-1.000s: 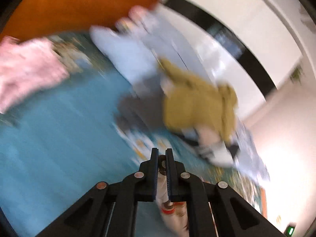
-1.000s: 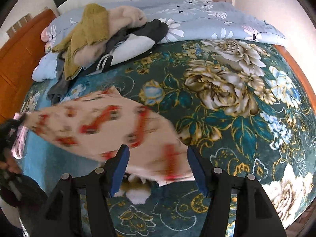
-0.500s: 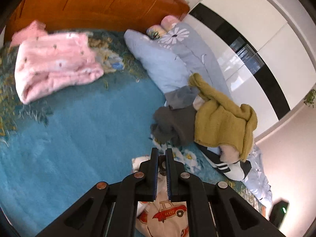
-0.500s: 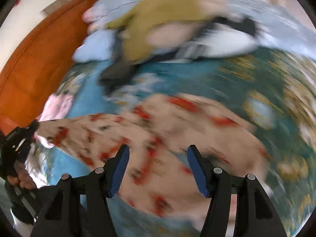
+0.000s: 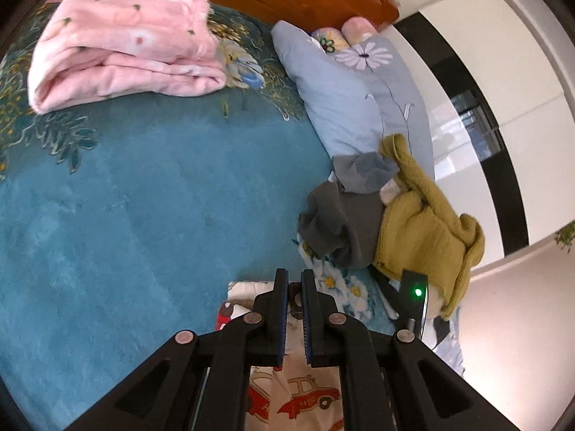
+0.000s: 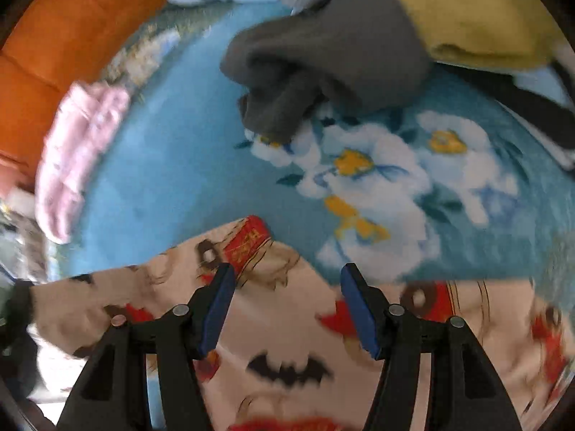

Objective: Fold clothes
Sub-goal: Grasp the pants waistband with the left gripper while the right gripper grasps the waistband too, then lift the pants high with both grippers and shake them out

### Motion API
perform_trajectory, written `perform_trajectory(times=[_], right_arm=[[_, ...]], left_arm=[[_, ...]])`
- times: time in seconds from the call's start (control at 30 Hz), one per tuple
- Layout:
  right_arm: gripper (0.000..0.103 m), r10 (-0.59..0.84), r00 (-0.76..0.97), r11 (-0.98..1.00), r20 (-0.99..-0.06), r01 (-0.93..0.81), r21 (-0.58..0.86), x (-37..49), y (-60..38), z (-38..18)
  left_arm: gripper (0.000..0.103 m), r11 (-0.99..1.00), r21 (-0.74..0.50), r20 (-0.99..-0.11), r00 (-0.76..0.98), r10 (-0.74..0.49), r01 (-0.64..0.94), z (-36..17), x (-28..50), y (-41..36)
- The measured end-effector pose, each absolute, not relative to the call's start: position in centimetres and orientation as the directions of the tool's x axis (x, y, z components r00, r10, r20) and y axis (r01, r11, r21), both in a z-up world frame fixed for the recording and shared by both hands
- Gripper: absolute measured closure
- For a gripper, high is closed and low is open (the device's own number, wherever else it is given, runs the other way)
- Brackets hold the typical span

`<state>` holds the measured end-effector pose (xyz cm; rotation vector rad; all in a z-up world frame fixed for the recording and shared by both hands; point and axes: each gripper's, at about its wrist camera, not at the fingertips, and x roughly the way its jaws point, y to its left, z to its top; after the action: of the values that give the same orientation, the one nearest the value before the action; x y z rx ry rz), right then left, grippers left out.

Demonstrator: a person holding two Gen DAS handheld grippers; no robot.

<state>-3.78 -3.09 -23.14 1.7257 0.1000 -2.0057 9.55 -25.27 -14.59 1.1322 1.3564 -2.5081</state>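
Two grippers are showing: the left gripper (image 5: 294, 283) and the right gripper (image 6: 287, 280). One cream car-print garment (image 5: 305, 395) is lying at 6 o'clock, and one pink folded blanket (image 5: 122, 43) is sitting at 11 o'clock. At 3 o'clock, one grey garment (image 5: 345, 222) and one mustard sweater (image 5: 424, 230) are lying heaped beside two pale blue pillows (image 5: 334, 97).

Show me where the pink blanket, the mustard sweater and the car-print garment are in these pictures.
pink blanket (image 5: 122, 46), left wrist view, on its folded top face.
mustard sweater (image 5: 424, 230), left wrist view, on its knitted body.
car-print garment (image 6: 287, 327), right wrist view, on the cloth between the open claw's fingers.
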Motion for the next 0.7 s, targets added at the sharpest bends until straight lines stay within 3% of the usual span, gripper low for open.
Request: perform_trajectory(times=[0.1, 0.17, 0.23, 0.27, 0.3, 0.43, 0.7], right_arm=[[0.038, -0.275, -0.105, -0.864, -0.956, 0.463, 0.198, -3.4, -4.3, -23.4], [0.045, -0.260, -0.109, -0.856, -0.959, 0.485, 0.177, -2.7, -4.8, -23.4], [0.075, -0.260, -0.112, -0.851, -0.959, 0.497, 0.172, -1.8, -5.0, -23.3], [0.082, -0.252, -0.122, -0.854, -0.960, 0.495, 0.161, -1.5, -5.1, -23.2], [0.096, -0.255, -0.129, -0.859, -0.958, 0.485, 0.163, -1.2, -5.1, -22.9], [0.096, -0.295, -0.224, -0.876, -0.929, 0.453, 0.169, -0.5, -3.8, -19.2], [0.096, -0.409, -0.515, -0.882, -0.754, 0.436, 0.181, 2.6, 5.0, -4.9]], left_arm=[[0.095, -0.610, -0.694, -0.639, -0.718, 0.277, 0.382, -15.1, 8.9, -25.2], [0.095, -0.597, -0.702, -0.635, -0.720, 0.280, 0.387, -15.3, 9.0, -25.3], [0.095, -0.585, -0.709, -0.631, -0.724, 0.278, 0.393, -15.4, 9.2, -25.5], [0.095, -0.583, -0.710, -0.630, -0.727, 0.274, 0.395, -15.3, 9.3, -25.6], [0.095, -0.584, -0.708, -0.630, -0.730, 0.267, 0.397, -15.2, 9.5, -25.7], [0.095, -0.664, -0.641, -0.651, -0.731, 0.204, 0.385, -13.0, 11.0, -25.2], [0.095, -0.805, -0.568, -0.520, -0.832, 0.192, 0.170, -2.8, 14.7, -20.7]])
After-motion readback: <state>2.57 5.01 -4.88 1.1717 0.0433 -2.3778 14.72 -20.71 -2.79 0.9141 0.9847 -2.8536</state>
